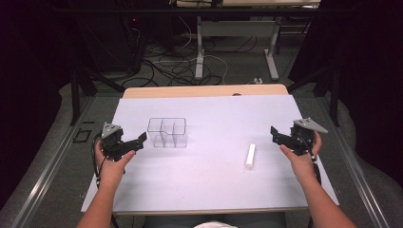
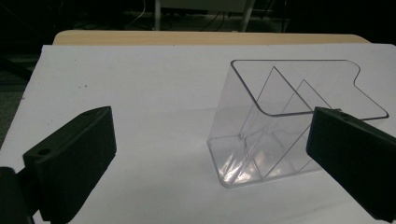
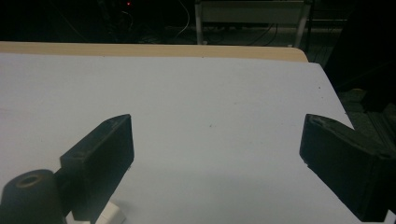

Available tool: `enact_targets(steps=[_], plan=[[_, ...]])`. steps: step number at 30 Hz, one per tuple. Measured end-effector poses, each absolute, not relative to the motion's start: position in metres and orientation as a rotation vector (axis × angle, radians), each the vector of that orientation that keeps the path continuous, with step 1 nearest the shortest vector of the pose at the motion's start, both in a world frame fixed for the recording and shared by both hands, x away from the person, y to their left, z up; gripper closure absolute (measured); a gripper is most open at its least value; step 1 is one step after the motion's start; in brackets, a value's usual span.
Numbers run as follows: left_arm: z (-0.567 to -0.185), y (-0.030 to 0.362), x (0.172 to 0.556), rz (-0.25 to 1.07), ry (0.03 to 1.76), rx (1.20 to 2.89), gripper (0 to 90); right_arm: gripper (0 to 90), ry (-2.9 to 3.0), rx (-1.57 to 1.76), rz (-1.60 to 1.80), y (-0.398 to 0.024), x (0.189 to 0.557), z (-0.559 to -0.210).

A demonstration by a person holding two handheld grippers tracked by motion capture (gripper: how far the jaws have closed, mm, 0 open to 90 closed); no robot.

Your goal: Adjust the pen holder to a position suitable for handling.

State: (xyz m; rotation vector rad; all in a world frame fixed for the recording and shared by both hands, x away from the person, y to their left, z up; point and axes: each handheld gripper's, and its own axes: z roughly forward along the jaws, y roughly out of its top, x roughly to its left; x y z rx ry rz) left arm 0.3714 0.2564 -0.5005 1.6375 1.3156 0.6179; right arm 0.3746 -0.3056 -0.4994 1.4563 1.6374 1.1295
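Left gripper held at the left of the table, jaws spread wide, empty, pointing at the clear organiser just to its right. Organiser stands left of centre, upright, three compartments, all empty. Right gripper at the right edge, jaws also wide, nothing between them; white block lies flat near it, slightly nearer and to its left. Organiser likely light, rigid, slick thin plastic, apt to slide or crack if squeezed hard; best pinched across one wall at the rim. Block looks light and stiff; take it across its narrow width
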Motion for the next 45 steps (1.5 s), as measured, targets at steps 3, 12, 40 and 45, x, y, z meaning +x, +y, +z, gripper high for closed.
enact_targets(steps=[3,12,40,45], plan=[[-0.500,0.256,0.371,0.623,1.316,1.634,1.6,9.9,1.645,1.452,1.125,-0.305,0.375,-0.500],[-0.499,0.254,0.371,0.613,1.318,1.643,2.5,12.1,1.659,1.451,1.106,-0.305,0.375,-0.503],[-0.461,0.239,0.394,0.637,1.322,1.624,29.1,14.3,1.648,1.483,1.102,-0.305,0.373,-0.505],[-0.456,0.237,0.402,0.631,1.354,1.623,37.1,14.4,1.650,1.489,1.102,-0.307,0.374,-0.506]])
